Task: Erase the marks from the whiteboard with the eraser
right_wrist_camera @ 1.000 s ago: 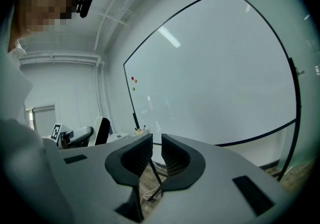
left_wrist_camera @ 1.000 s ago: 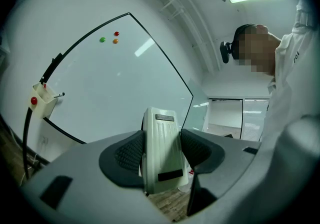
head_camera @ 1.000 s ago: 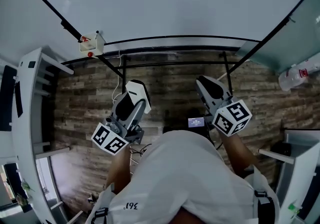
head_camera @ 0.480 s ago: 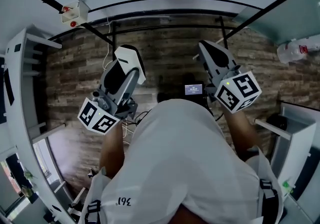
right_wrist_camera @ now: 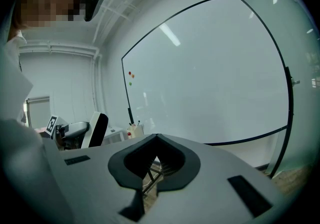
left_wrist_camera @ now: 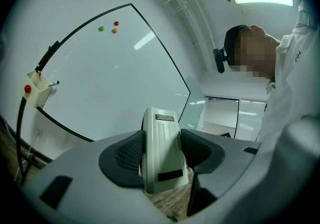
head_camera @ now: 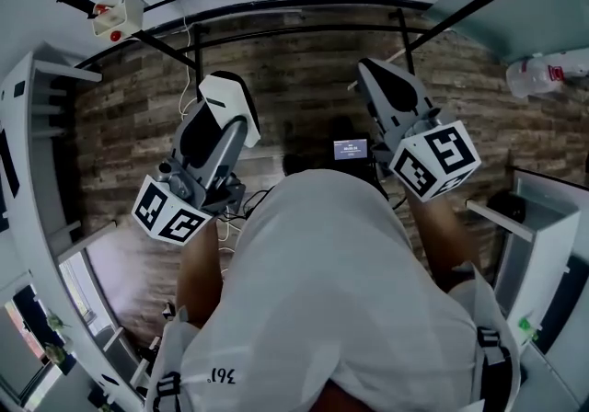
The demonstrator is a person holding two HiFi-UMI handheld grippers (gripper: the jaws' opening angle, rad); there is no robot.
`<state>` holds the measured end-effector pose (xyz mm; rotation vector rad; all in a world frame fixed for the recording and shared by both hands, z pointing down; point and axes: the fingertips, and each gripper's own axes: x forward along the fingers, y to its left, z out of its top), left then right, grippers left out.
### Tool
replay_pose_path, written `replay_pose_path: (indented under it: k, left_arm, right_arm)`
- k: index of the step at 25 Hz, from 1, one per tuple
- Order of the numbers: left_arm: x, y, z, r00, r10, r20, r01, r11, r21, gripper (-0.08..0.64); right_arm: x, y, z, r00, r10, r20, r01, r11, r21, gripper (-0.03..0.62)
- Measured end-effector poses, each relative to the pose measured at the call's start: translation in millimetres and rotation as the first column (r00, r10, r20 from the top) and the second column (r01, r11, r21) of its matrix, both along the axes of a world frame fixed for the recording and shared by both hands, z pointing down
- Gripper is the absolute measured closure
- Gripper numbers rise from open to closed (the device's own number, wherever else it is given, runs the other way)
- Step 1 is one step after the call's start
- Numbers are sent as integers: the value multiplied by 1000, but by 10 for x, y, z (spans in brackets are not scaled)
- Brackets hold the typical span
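The left tongs [left_wrist_camera: 162,159] are clamped on a pale cream, ribbed plastic eraser [left_wrist_camera: 159,135], which is held in the air apart from the large black-framed whiteboard [left_wrist_camera: 115,78]. The eraser's two dark label strips are too small to read. The right tongs [right_wrist_camera: 157,157] are closed with nothing between them. Small red [left_wrist_camera: 116,23], green [left_wrist_camera: 101,28] and orange [left_wrist_camera: 114,31] round magnets sit near the board's top edge. The person's white shirt [head_camera: 340,291] carries the number "361", seen upside down in the head view.
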<state>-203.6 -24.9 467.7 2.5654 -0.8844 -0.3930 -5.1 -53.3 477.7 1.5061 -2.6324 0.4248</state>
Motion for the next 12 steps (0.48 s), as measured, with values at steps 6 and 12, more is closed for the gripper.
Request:
replay_pose_path:
  k: [6,12]
  left_arm:
    - [30,-24,23,1000,19,4,-19,1000,-13,325]
    - [16,-54,22,1000,13,8,-13,1000,-11,325]
  right_arm:
    - [0,4,26,1000,7,-10,-7,1000,-7,568]
    - [-18,-47,44,1000,-1,-16,1,1000,2,568]
